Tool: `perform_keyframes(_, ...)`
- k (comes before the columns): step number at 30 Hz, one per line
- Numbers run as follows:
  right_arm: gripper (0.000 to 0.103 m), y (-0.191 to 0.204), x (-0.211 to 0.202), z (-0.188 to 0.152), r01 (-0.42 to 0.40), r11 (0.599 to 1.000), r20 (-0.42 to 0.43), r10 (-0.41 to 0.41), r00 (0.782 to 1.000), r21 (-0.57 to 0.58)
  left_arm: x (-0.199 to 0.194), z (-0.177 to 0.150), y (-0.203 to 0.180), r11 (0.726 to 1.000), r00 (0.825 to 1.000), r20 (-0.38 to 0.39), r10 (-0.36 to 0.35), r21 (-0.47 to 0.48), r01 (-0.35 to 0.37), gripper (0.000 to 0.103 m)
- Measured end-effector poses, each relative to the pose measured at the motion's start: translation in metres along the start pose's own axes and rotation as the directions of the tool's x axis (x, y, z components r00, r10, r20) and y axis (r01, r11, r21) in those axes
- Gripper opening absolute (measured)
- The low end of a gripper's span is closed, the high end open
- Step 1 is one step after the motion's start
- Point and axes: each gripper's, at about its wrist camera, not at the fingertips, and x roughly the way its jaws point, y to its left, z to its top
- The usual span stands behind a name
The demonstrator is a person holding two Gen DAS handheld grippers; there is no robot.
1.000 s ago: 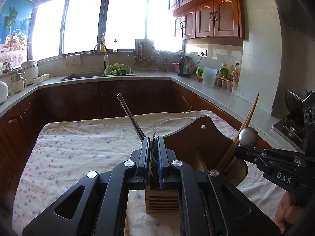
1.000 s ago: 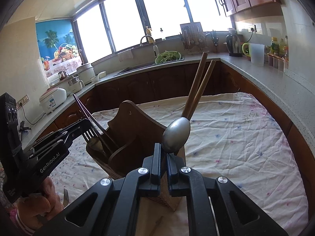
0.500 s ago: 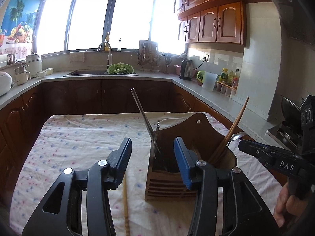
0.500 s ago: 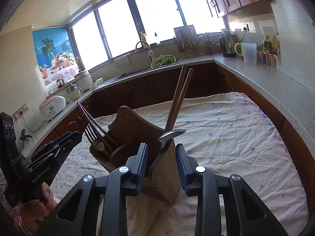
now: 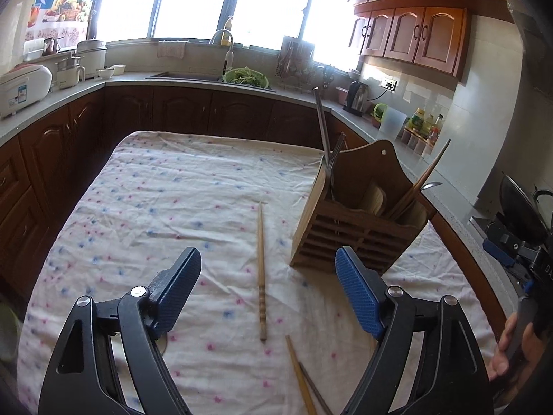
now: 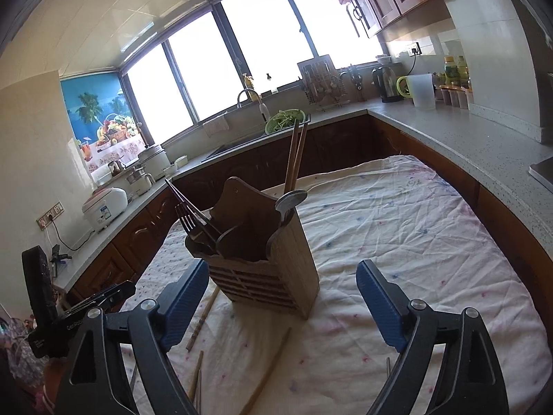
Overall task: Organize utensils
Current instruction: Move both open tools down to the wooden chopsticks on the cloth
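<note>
A wooden utensil holder (image 5: 359, 221) (image 6: 273, 263) stands on the flowered tablecloth (image 5: 166, 200). It holds a fork (image 5: 336, 159) (image 6: 188, 219), metal chopsticks (image 5: 322, 124), wooden chopsticks (image 6: 295, 154) and a spoon (image 6: 290, 200). A wooden chopstick (image 5: 261, 269) lies on the cloth left of the holder; further chopsticks (image 5: 304, 377) (image 6: 268, 373) lie nearer. My left gripper (image 5: 268, 290) is open and empty, back from the holder above the loose chopstick. My right gripper (image 6: 281, 307) is open and empty, just in front of the holder.
Kitchen counters (image 6: 466, 131) run around the table, with a sink (image 5: 186, 76), a green strainer (image 5: 246, 77), a kettle (image 6: 387, 84), rice cookers (image 5: 20, 84) and a stove (image 5: 522, 207) at the right. The other gripper shows at each view's edge.
Both grippers opened and pulled back from the holder. The fork stays in the holder's left slot and the spoon in its right slot. More of the cloth and loose chopsticks came into view.
</note>
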Motion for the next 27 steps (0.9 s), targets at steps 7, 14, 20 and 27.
perform_keyframes(7,0.099,-0.013,-0.032,-0.030,0.041,0.999,-0.021,-0.040,0.999,0.022,-0.011,-0.031,0.009,1.000,0.997,-0.073,0.012,-0.011,-0.013,0.086)
perform_keyframes(14,0.099,-0.036,-0.059,-0.062,0.113,0.993,-0.058,-0.110,0.992,0.047,-0.017,-0.054,0.004,1.000,0.992,-0.123,0.006,0.012,-0.005,0.087)
perform_keyframes(20,0.099,-0.046,-0.069,-0.081,0.138,0.989,-0.088,-0.132,0.987,0.062,-0.018,-0.074,0.002,0.999,0.986,-0.165,0.015,0.032,-0.010,0.087)
perform_keyframes(27,0.098,-0.032,-0.062,-0.094,0.098,0.995,-0.123,-0.095,0.988,0.024,-0.016,-0.086,-0.007,0.998,0.981,-0.195,0.014,0.067,-0.001,0.087)
